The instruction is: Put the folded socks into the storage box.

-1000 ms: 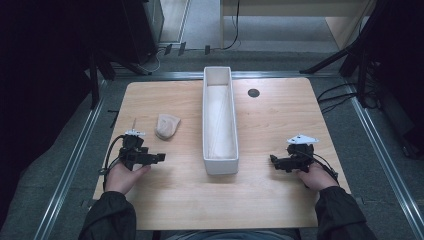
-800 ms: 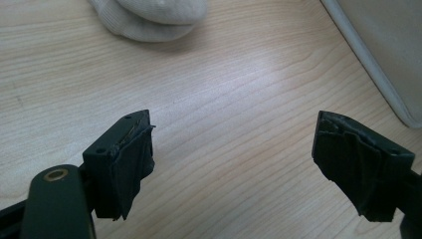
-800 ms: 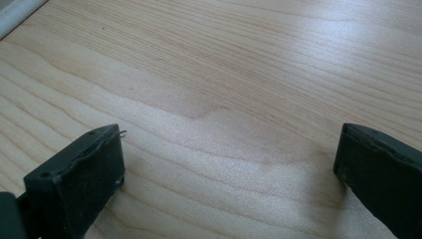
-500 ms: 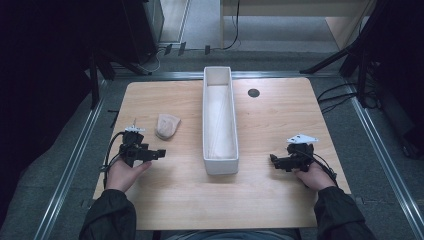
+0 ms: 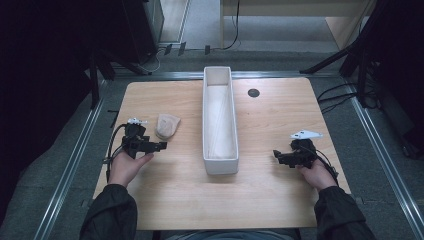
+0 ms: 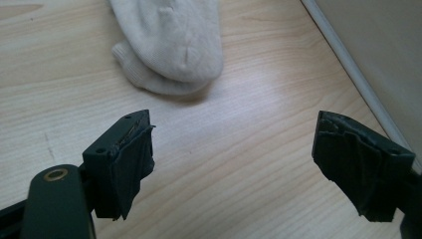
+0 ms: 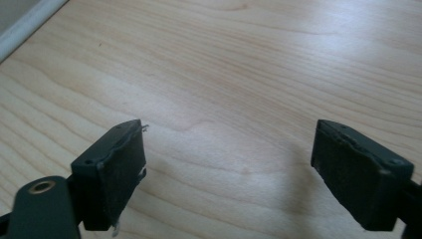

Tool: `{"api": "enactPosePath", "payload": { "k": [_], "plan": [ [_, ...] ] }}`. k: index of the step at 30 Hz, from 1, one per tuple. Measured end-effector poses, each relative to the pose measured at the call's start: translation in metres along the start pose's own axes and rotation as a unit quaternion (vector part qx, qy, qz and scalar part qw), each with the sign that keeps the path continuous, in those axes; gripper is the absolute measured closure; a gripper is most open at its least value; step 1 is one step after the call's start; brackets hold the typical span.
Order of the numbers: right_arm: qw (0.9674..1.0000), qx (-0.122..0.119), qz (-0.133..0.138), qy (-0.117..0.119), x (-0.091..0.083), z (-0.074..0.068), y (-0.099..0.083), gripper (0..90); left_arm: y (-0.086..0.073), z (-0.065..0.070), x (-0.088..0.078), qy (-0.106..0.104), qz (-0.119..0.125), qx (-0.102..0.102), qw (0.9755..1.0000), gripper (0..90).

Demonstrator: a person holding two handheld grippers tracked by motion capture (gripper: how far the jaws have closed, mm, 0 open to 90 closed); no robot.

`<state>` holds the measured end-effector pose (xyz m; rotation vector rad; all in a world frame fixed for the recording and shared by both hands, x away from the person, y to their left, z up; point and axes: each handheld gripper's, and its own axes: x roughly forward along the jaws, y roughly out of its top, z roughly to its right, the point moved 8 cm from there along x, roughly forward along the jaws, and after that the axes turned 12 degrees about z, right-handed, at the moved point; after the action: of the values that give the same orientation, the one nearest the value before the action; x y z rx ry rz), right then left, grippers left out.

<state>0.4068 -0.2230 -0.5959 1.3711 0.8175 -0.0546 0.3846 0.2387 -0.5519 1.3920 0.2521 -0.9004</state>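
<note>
On the wooden table (image 5: 175, 200), the largest thing is the long white tray (image 5: 220, 162), which runs lengthwise away from the person along the middle of the board, its near end wall between the two hands. Left of it, and apart from it, lies the cream sock (image 5: 167, 126), folded over on itself into a small rounded bundle on the bare wood. The left gripper (image 5: 159, 146) rests low over the table in the person's left hand (image 5: 127, 167), just on the near side of the sock and pointing across toward the tray; in the left gripper view the sock (image 6: 171, 42) lies ahead of the jaws and a little toward the left one, not between them and not touching either pad, with the tray's white wall (image 6: 368, 59) running past on the right. Those jaws stand wide apart, with only wood between them. The right gripper (image 5: 278, 156) sits on the far side of the tray, well apart from the sock, held in the right hand (image 5: 316, 175) and pointing back toward the tray. Its jaws have just been closing (the right gripper view shows them apart, nothing between them but bare wood (image 7: 229, 99)). A small dark round hole (image 5: 253, 92) marks the table beyond the tray's right side.
</note>
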Motion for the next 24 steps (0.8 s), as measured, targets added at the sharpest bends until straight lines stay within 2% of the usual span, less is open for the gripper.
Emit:
{"api": "enactPosePath", "payload": {
  "k": [3, 4, 7, 14, 17, 24],
  "plan": [
    [0.9992, 0.009, -0.034, -0.019, -0.002, 0.004, 0.001, 13.7, 0.004, -0.002, 0.003, 0.004, -0.003, 0.001, 1.0000, 16.2],
    [0.9991, 0.010, -0.036, -0.019, -0.002, 0.004, 0.002, 13.7, 0.005, -0.002, 0.004, 0.004, -0.004, 0.003, 1.0000, 16.2],
    [0.9994, 0.014, -0.028, -0.013, -0.004, 0.002, 0.006, 13.7, 0.010, -0.003, 0.008, 0.009, -0.007, 0.004, 0.9999, 16.2],
    [0.9999, 0.003, -0.014, 0.001, -0.009, 0.000, 0.013, 13.8, 0.020, -0.008, 0.022, 0.016, -0.018, 0.007, 0.9997, 16.2],
    [0.9997, 0.007, -0.020, 0.014, -0.011, -0.002, 0.013, 13.8, 0.023, -0.010, 0.027, 0.017, -0.022, 0.001, 0.9996, 16.3],
    [0.9990, 0.004, -0.017, 0.040, -0.015, -0.007, 0.014, 13.8, 0.033, -0.013, 0.042, 0.019, -0.027, 0.003, 0.9995, 16.2]
  ]
}}
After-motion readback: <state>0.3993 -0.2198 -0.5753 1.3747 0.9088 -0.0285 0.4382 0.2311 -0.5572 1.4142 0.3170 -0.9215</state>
